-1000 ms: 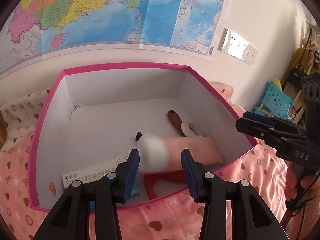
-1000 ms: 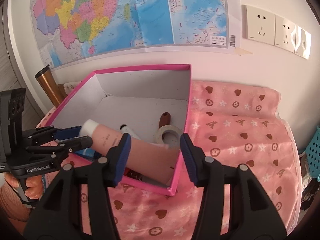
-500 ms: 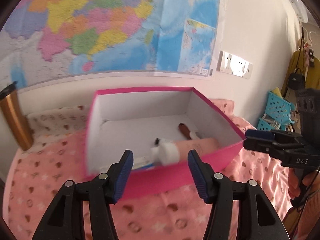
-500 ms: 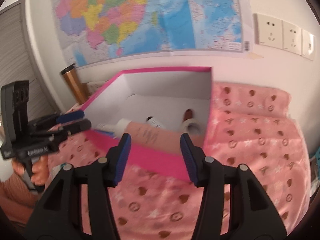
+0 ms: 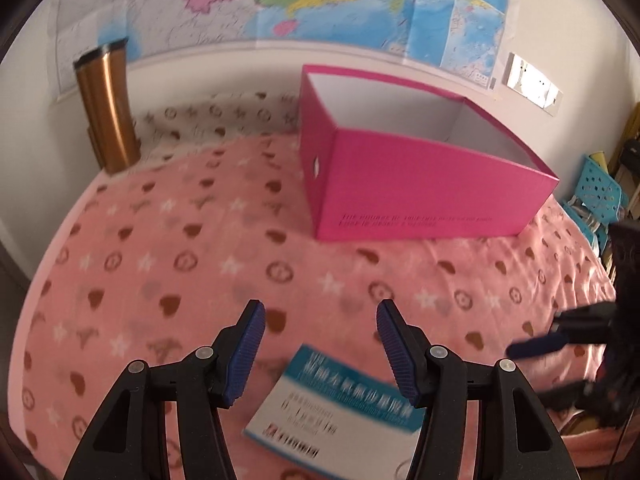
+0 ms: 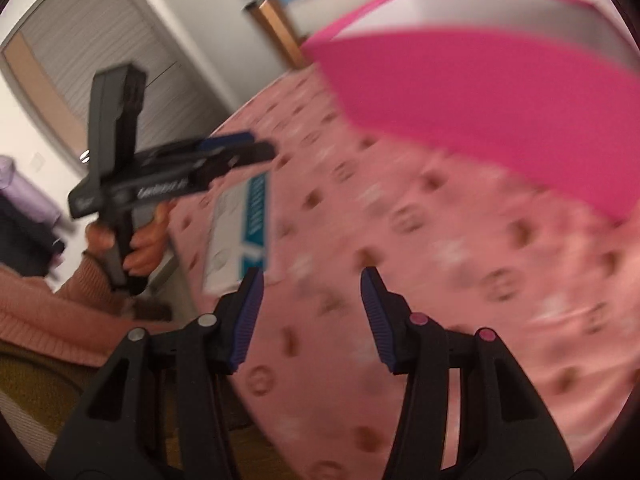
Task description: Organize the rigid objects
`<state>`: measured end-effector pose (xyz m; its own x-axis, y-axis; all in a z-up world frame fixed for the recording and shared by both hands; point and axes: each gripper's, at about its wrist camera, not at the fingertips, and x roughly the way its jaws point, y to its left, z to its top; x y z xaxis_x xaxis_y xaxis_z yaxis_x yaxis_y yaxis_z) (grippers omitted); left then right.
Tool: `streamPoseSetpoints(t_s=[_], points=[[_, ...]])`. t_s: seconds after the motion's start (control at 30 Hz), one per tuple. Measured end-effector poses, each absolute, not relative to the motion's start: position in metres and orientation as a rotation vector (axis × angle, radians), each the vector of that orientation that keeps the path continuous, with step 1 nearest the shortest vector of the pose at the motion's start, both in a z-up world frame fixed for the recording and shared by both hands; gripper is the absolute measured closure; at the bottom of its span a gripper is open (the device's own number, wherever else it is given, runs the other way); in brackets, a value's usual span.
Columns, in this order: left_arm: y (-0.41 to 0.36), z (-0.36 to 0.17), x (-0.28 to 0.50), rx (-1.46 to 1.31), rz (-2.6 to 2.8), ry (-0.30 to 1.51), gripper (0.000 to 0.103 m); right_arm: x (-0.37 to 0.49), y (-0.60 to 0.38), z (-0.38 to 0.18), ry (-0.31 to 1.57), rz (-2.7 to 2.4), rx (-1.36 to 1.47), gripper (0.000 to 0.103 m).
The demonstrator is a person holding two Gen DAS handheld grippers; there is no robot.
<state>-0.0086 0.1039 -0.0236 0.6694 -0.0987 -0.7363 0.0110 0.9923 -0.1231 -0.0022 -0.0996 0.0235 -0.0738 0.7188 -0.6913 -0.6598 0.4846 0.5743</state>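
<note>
Although both views are smeared by motion, the thing to deal with reads clearly: a flat white-and-teal carton (image 5: 336,396) lying label-up on the pink patterned blanket (image 5: 192,264) of the bed, near its front edge and well apart from the pink box (image 5: 424,196) that stands open-topped farther back. The left gripper (image 5: 320,352) hangs just above the carton with its jaws standing partly apart and nothing between the pads. The right gripper (image 6: 308,316) is likewise partly open and empty, pointed at bare blanket, with the carton off to its left.

Judging by its look, the carton is thin printed cardboard: light, stiff along its edges, but easily dented on its broad faces and fairly slick. Lying flat on soft bedding, it offers little to pinch from above. The likely hold is across its narrower width at one end, with gentle pressure on the two long edges.
</note>
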Motion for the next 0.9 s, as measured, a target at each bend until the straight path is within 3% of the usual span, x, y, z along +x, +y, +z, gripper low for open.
streamPoseSetpoints(t_s=[0.4,0.9], points=[[0.116,-0.043,-0.029,-0.177,-0.078,0.898,0.045,-0.020,-0.061,0.012,1.248,1.246,0.096,0.055],[0.097,-0.048,-0.034,-0.244,-0.209,0.934,0.046,0.026,-0.075,0.008,1.182,1.020,0.148,0.055]])
